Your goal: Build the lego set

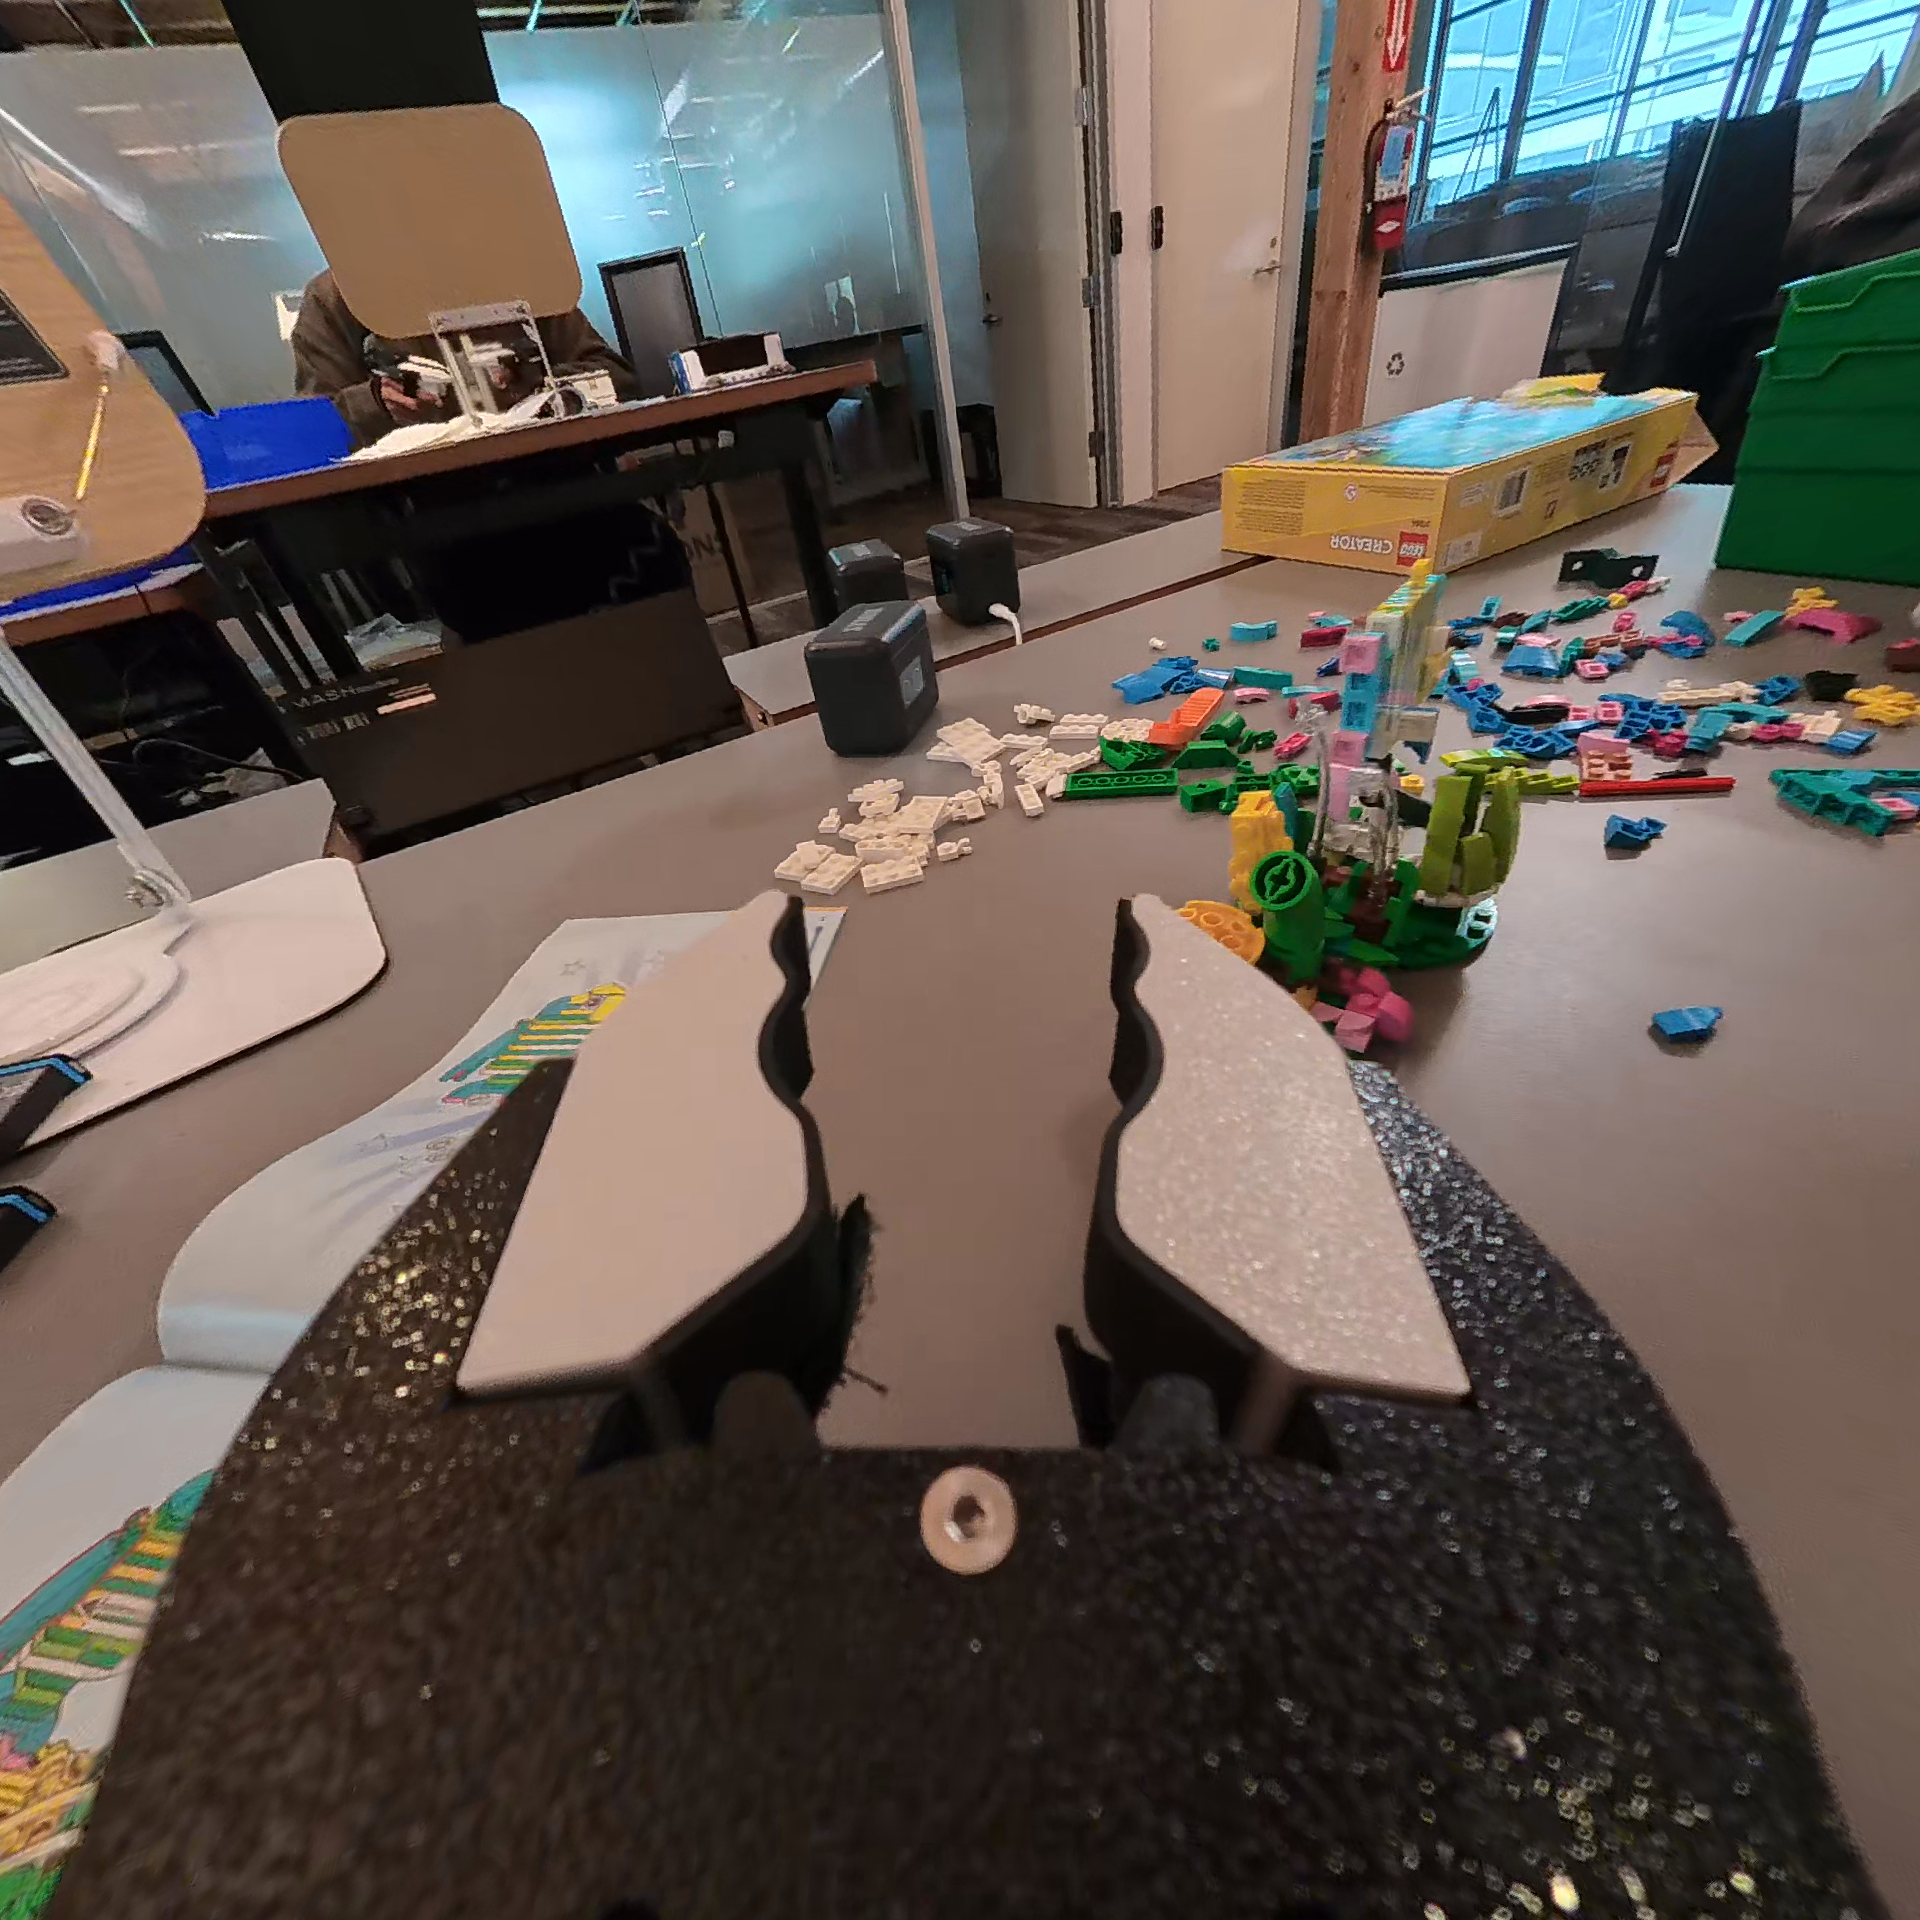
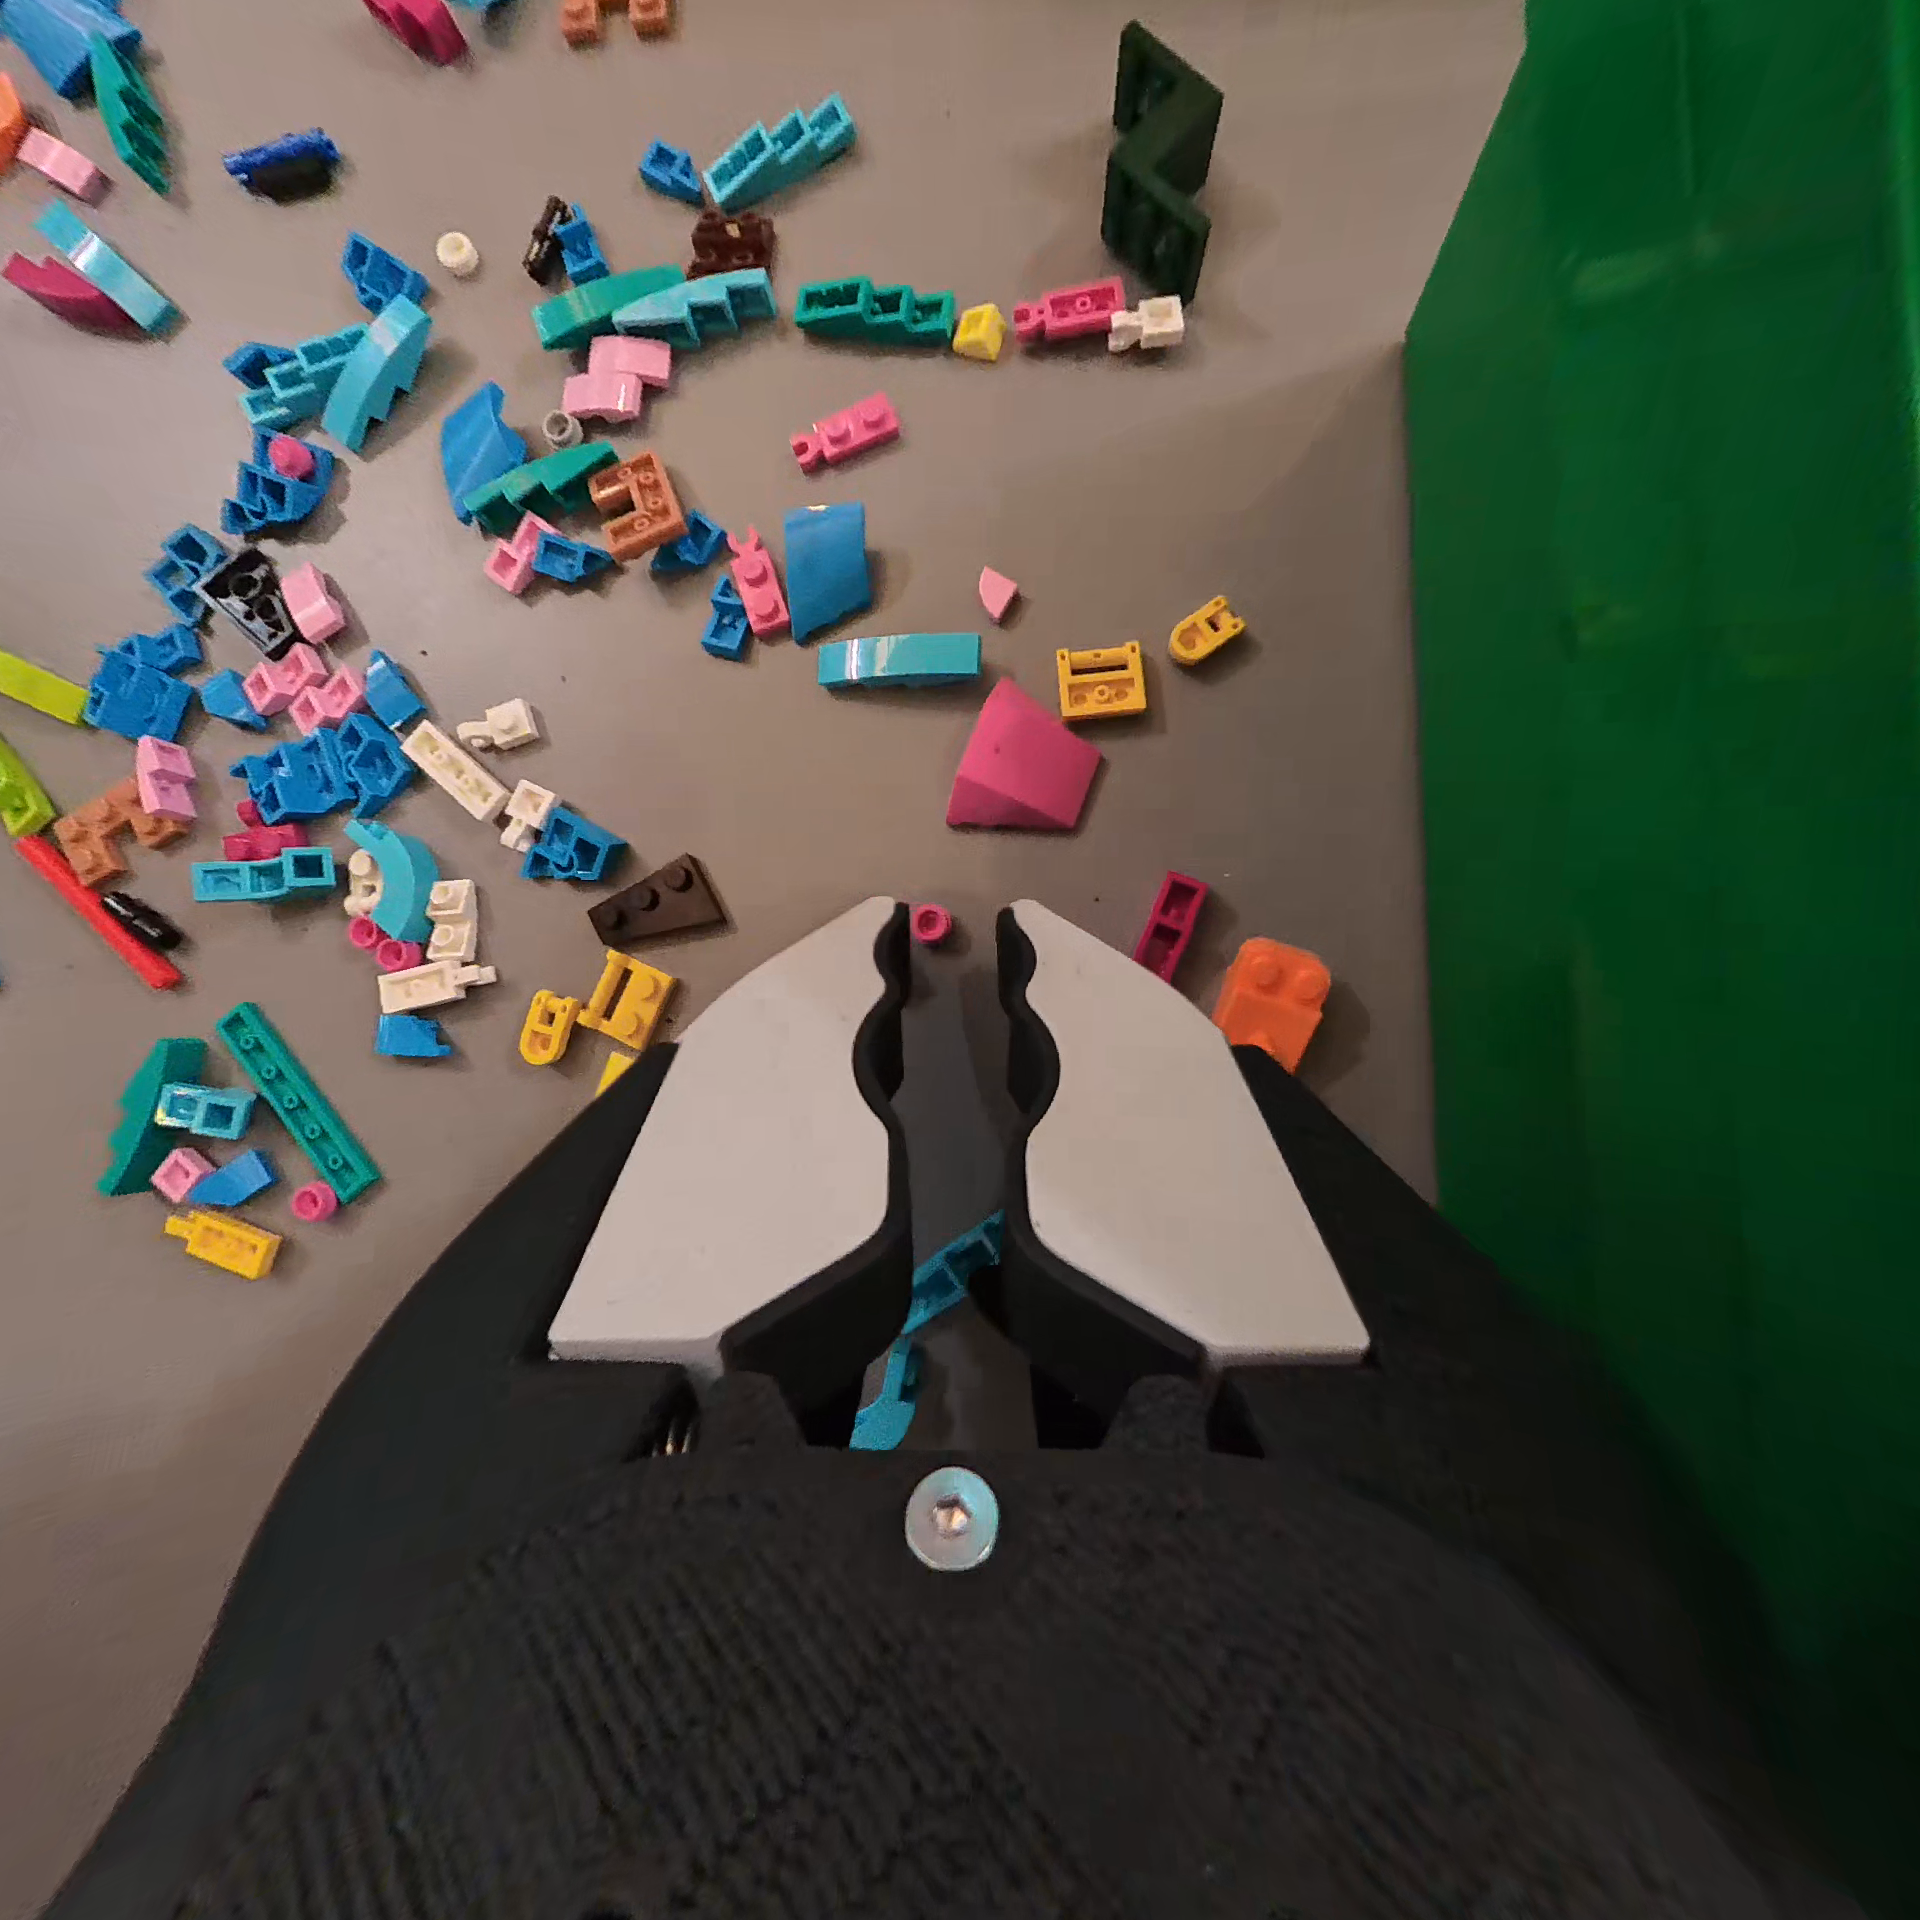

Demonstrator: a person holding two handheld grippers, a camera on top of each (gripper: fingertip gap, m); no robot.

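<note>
While the left gripper [image 1: 961, 914] hangs wide apart and empty over the grey table [image 1: 1558, 1143], right gripper [image 2: 948, 920] narrowly parted around a small round pink stud [image 2: 931, 923], seemingly not pinching, half-built colourful brick model [image 1: 1351, 852] centre right, loose bricks [image 2: 343, 748] scattered left.

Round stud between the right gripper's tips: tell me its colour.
Magenta pink. The round stud shows best in the right wrist view, lying on the grey table.
</note>
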